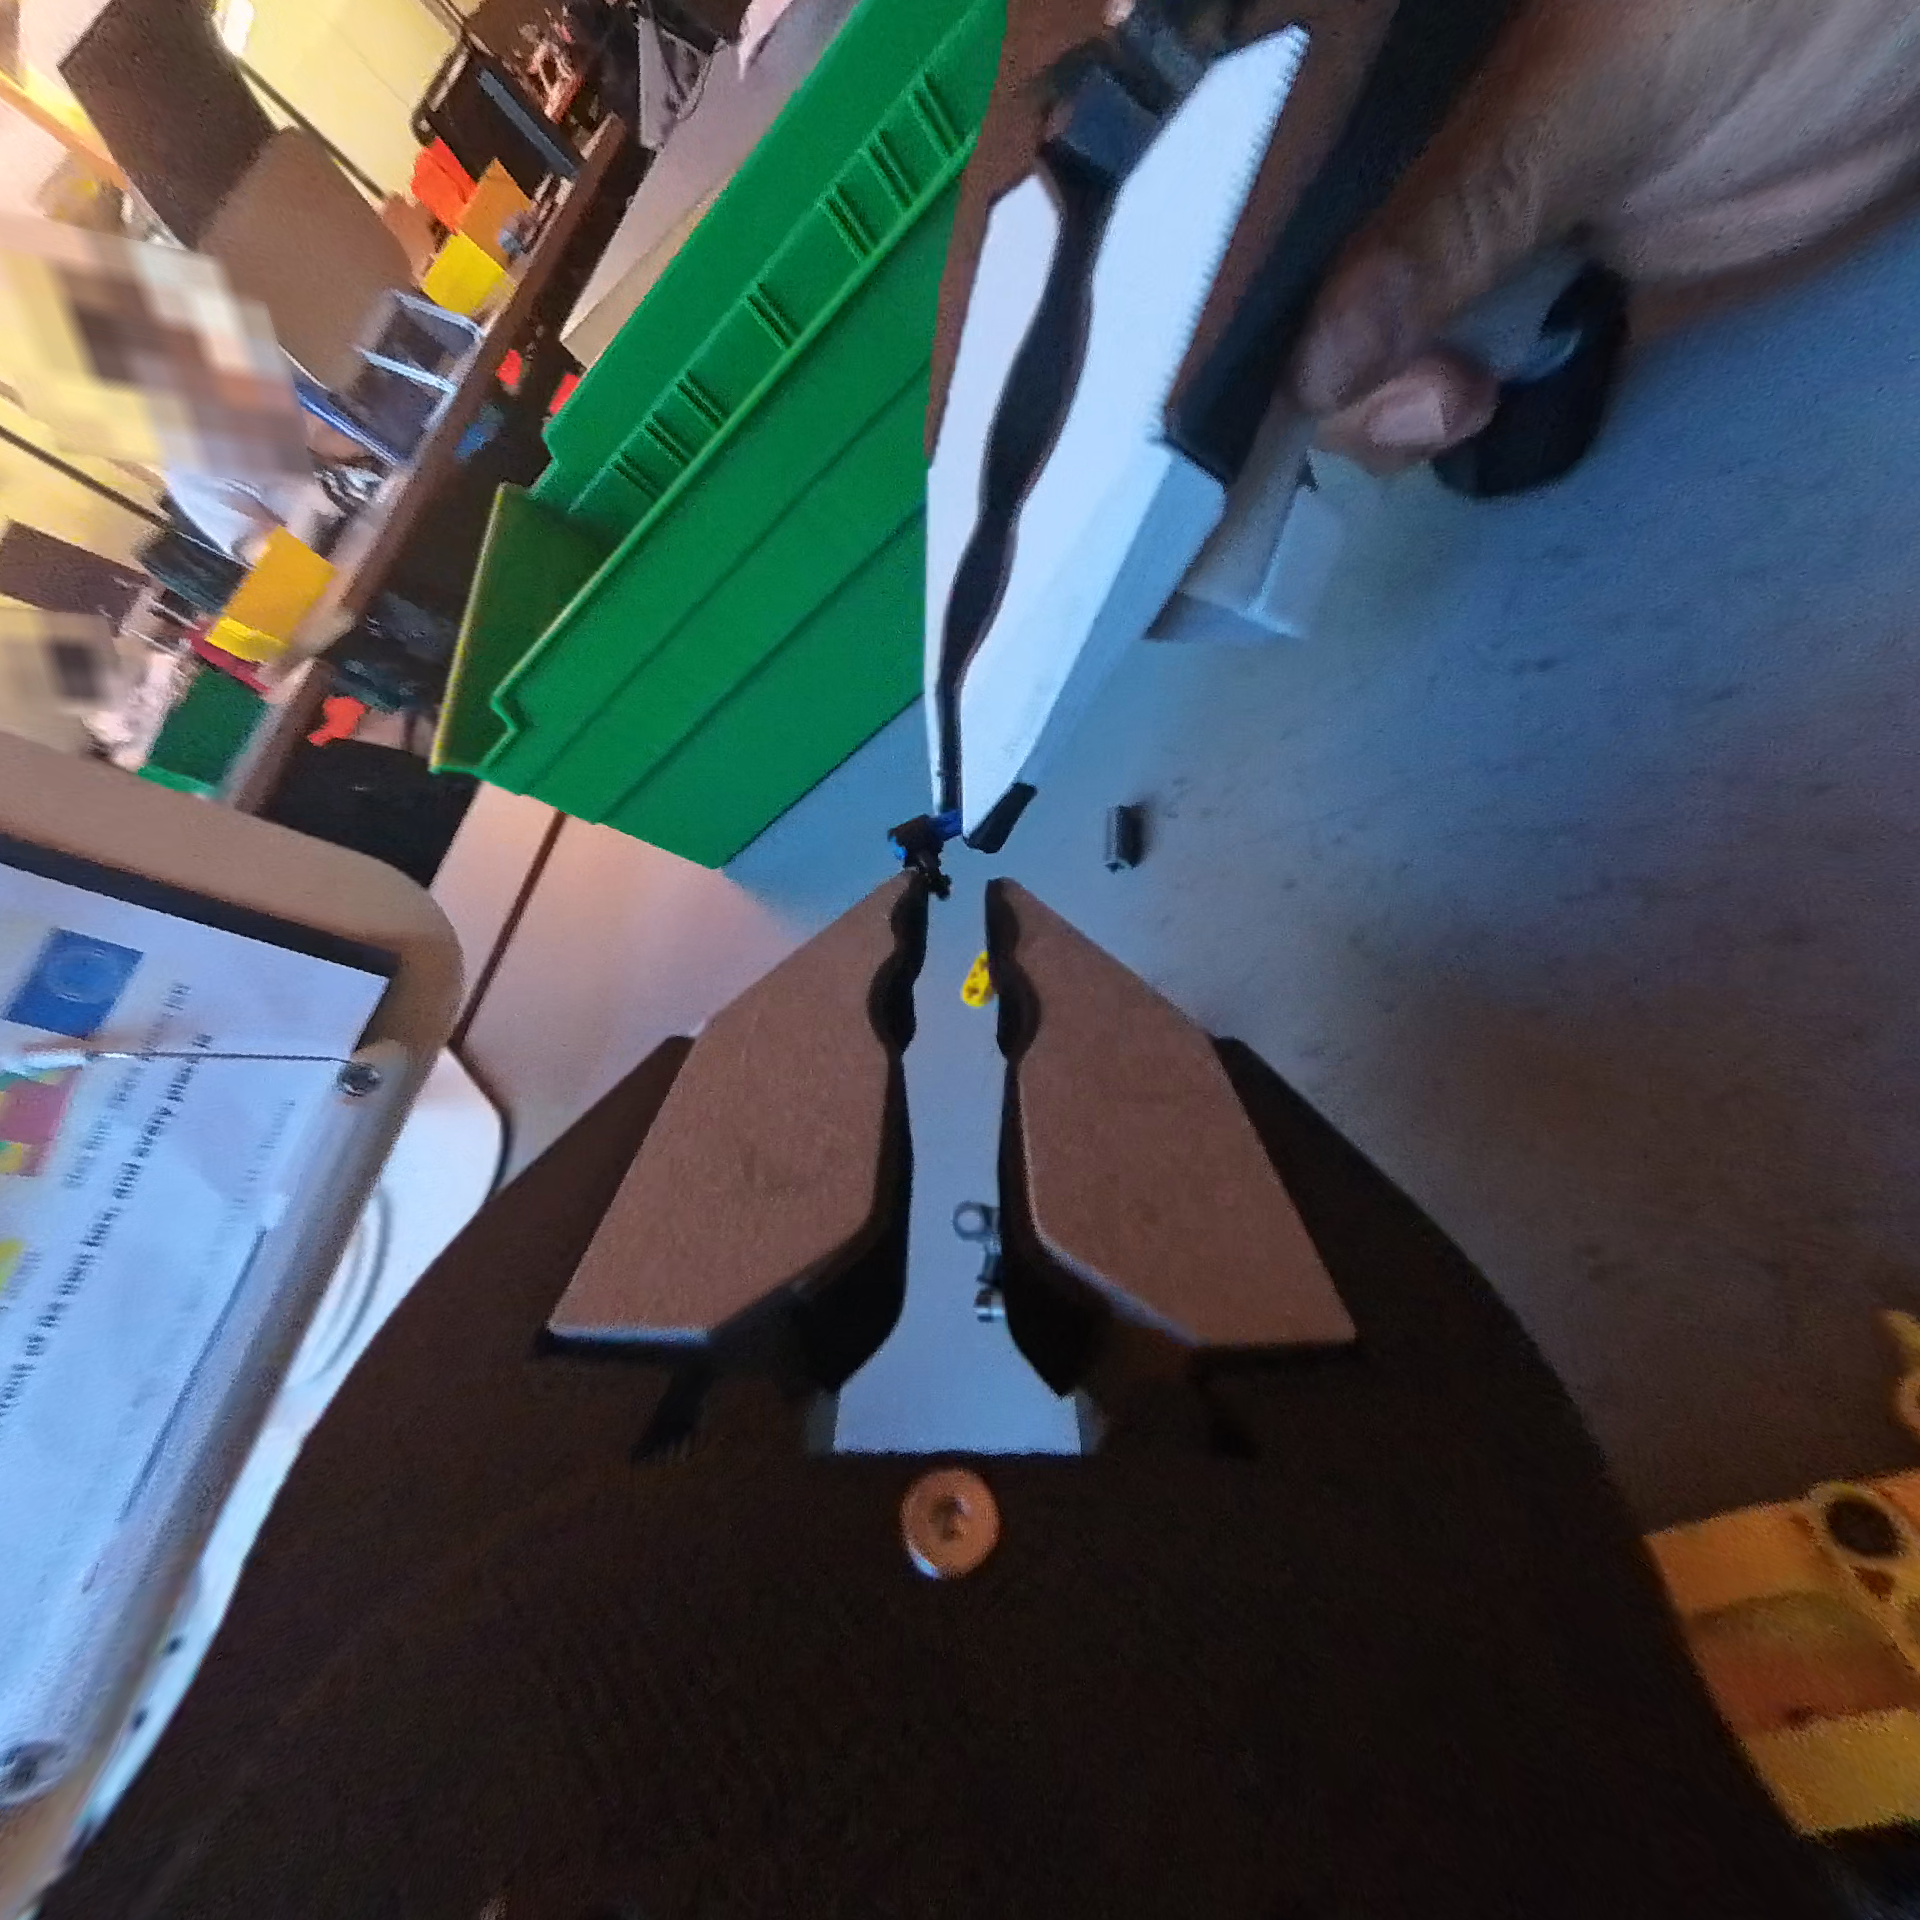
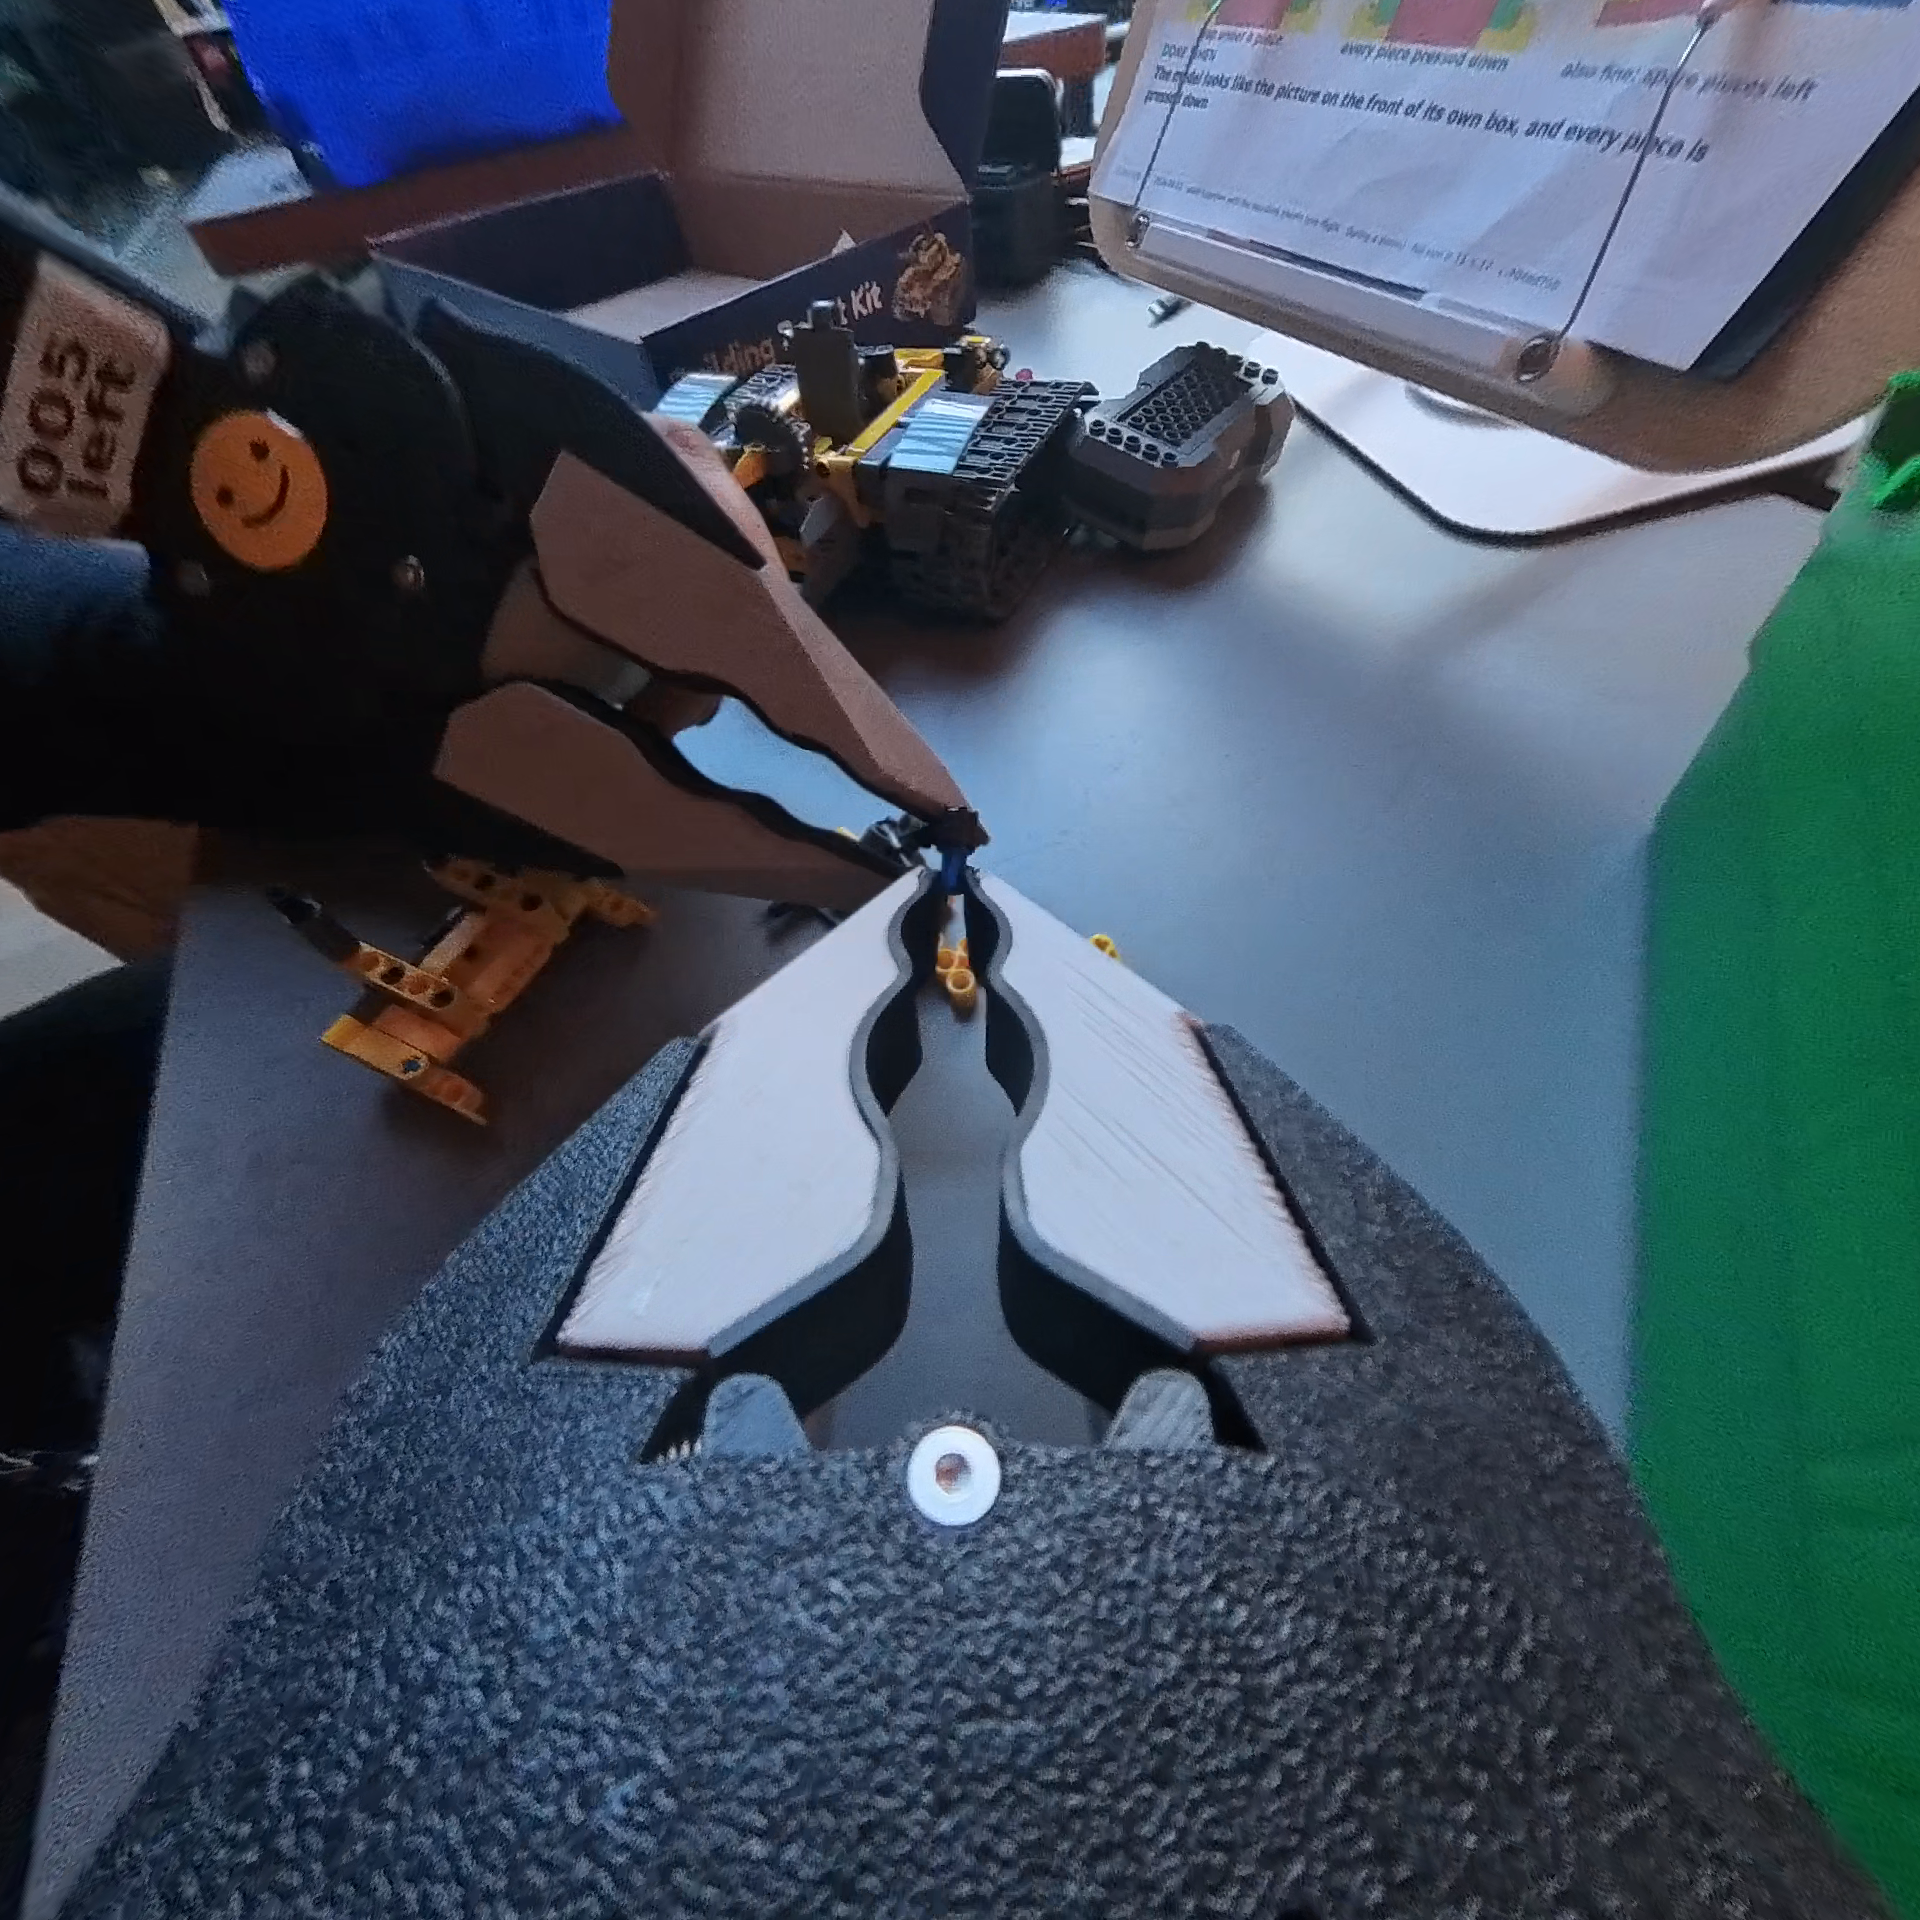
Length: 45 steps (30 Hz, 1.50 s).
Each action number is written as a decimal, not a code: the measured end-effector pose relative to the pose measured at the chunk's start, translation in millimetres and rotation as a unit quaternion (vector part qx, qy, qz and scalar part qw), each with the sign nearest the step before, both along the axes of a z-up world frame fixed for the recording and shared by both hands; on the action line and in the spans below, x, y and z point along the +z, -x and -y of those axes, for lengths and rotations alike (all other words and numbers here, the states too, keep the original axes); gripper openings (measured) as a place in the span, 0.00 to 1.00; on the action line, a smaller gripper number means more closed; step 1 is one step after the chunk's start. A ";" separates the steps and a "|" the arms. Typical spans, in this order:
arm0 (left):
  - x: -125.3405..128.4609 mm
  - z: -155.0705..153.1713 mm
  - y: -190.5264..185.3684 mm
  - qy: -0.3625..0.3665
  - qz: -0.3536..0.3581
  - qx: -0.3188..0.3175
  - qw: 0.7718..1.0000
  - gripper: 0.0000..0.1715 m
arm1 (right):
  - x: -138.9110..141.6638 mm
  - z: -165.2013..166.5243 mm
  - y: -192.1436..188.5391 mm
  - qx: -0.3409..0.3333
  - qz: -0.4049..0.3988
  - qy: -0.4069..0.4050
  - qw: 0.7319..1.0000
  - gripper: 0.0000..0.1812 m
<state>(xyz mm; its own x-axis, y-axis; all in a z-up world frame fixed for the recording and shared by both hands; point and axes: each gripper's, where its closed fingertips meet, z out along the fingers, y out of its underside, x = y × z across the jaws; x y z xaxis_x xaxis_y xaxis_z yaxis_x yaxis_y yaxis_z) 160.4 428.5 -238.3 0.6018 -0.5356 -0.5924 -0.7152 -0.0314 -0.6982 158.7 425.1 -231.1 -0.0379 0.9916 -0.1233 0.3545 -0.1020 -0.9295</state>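
Observation:
My left gripper (image 1: 951, 888) and my right gripper (image 2: 951, 881) meet tip to tip above the grey table (image 2: 1299, 831). The left gripper, also in the right wrist view (image 2: 935, 844), pinches a small black piece (image 2: 961, 826) at its very tips. A blue pin (image 2: 951, 868) sticks out of that piece, and the right gripper's tips are shut on it. In the left wrist view the black piece (image 1: 920, 847) sits just off my left fingertip, with the right gripper (image 1: 961, 821) coming down from above, held by a hand (image 1: 1403, 384).
A green bin (image 1: 748, 540) stands beside the grippers. A black-and-yellow tracked model (image 2: 966, 468), an open cardboard box (image 2: 727, 239) and a stand with a printed sheet (image 2: 1455, 156) are behind. A yellow beam assembly (image 2: 447, 987) and loose small parts (image 2: 956, 977) lie on the table. Both grippers' tips are close together, under 4 cm apart.

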 end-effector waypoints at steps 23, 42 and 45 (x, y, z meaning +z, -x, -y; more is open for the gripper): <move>-11.0 -4.7 5.1 0.058 0.044 0.041 0.996 0.01 | -12.2 -1.5 4.1 -0.031 0.048 -0.163 0.985 0.01; -13.7 20.0 -8.4 0.087 0.007 -0.058 0.995 0.00 | -31.3 40.9 -51.1 0.013 0.184 -0.156 0.970 0.12; -15.9 42.8 -29.9 0.118 0.010 -0.134 0.984 0.00 | -32.1 62.0 -87.1 0.057 0.253 -0.163 0.952 0.10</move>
